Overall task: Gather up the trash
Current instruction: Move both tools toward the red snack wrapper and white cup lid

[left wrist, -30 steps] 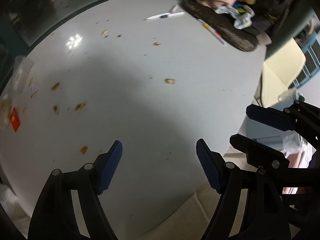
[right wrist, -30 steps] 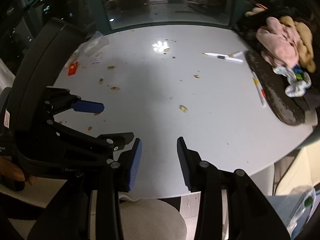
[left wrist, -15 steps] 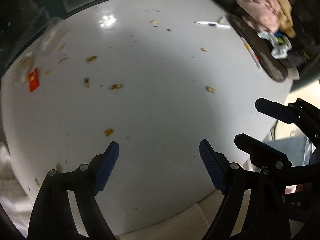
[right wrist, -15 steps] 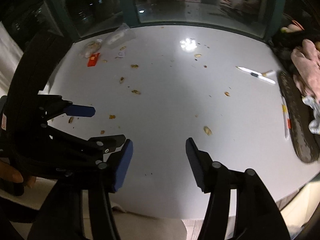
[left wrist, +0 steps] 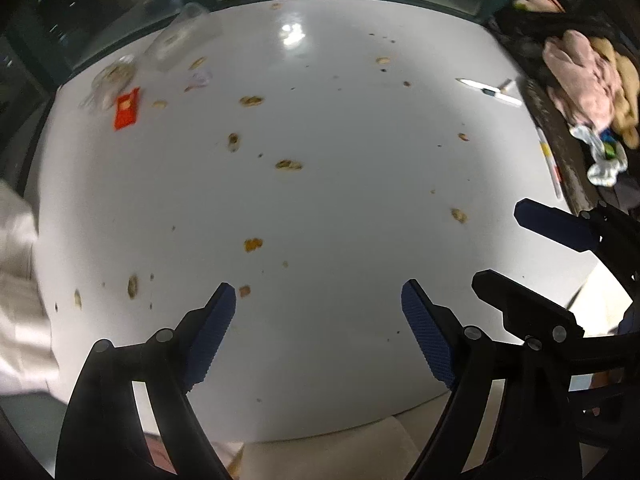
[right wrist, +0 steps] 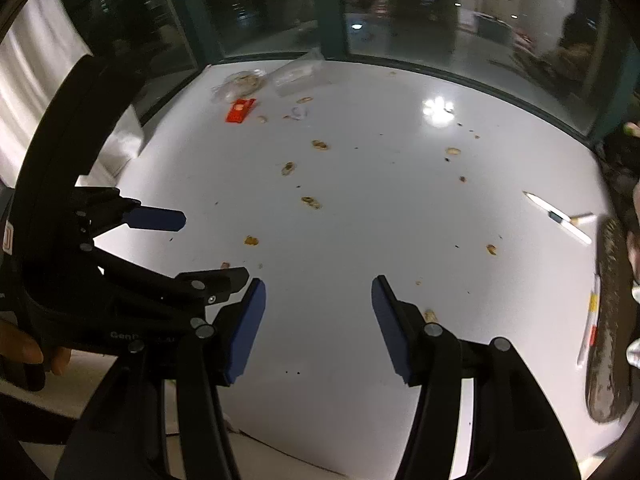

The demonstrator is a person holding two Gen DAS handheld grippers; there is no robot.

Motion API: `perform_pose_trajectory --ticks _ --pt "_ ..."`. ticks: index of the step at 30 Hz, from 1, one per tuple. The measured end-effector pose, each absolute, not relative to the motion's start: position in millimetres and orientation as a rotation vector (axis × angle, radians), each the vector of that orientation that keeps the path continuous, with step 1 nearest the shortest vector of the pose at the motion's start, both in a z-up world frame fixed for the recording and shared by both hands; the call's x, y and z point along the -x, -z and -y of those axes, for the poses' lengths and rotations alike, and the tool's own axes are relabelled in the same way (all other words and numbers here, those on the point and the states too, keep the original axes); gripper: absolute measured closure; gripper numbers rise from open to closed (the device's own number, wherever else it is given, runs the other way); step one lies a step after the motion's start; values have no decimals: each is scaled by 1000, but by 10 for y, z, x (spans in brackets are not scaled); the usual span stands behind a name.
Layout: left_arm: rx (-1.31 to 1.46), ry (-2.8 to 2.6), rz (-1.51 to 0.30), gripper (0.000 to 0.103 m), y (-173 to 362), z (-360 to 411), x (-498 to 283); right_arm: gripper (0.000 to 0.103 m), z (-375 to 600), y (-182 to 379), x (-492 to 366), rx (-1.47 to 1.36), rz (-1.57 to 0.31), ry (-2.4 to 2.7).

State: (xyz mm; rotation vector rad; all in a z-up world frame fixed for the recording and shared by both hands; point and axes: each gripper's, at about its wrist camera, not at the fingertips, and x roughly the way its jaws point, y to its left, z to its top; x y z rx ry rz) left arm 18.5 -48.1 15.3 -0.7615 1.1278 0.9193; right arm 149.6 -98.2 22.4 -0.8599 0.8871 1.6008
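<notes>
The round white glossy table (left wrist: 360, 208) carries scattered trash. Near its far left edge lie a crumpled clear plastic wrapper (left wrist: 114, 78) and a clear plastic bag (left wrist: 176, 38), with a small red flat packet (left wrist: 127, 109) just beside the wrapper. Tan nut-shell scraps (left wrist: 289, 165) are strewn from the near left edge across the middle to the far right. The left gripper (left wrist: 318, 322) hovers over the near edge, its blue-padded fingers (left wrist: 212, 332) spread wide and holding nothing; one small scrap (left wrist: 244, 291) lies just beside the left pad. The right gripper (right wrist: 318, 322) hangs over the near edge beside it, likewise spread and empty. A white pen (left wrist: 490, 91) lies toward the right edge, near a dark oval tray (left wrist: 560, 152) heaped with pink and tan cloth (left wrist: 584, 80).
</notes>
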Motion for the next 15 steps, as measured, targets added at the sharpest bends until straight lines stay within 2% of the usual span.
perform_pose_trajectory --ticks 15 --pt "796 -1096 -1107 17 -260 596 33 46 875 -202 -1397 858 -850 -1774"
